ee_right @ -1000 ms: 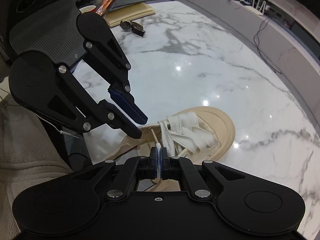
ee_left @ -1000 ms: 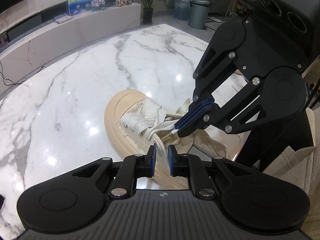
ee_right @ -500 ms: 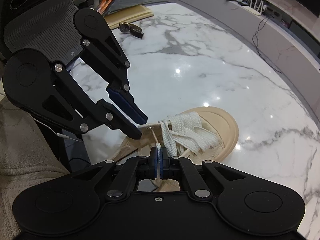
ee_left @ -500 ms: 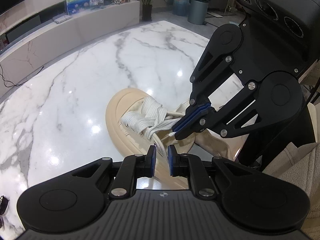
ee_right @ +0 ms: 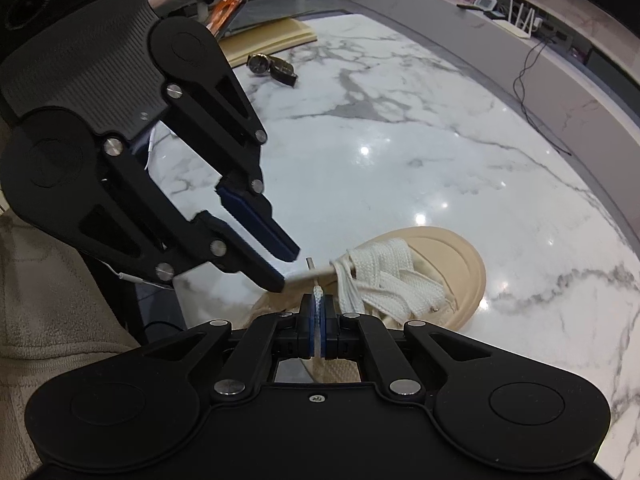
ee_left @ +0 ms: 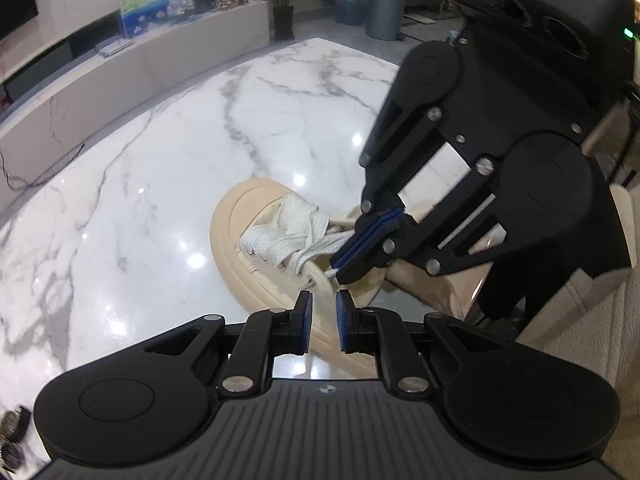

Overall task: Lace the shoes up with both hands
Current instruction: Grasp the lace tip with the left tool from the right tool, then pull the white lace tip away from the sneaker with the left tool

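Between your right gripper's [ee_right: 318, 320] blue pads the white lace [ee_right: 317, 300] sits pinched tight, its end poking up just past the tips. Your left gripper [ee_left: 322, 312] is parted a little and holds nothing; in its own view the shoe's side shows through the gap. From the right wrist view the left gripper's [ee_right: 280, 264] tips hang just beside the lace's hard tip [ee_right: 309, 263], near but not on it as far as I can tell. Change over the last second: both views have closed in on the beige shoe [ee_left: 256, 248], the left tips have dropped closer to the loose lace end, and the right clamp hasn't let go. The shoe hasn't shifted; it lies on the marble table [ee_left: 160, 184] with its toe pointing away from you. The lower eyelets are already crossed with wide lace [ee_right: 384, 276], the upper part near the tongue looks unthreaded. My read: you're setting up a handoff or a threading step, right holding tension while left comes for the free end. You'll want the left jaws around the aglet before you close. The lace is soft and will flop if the right lets go early. Watch [ee_right: 272, 66] and a pad [ee_right: 266, 38] at the far end, out of the way.
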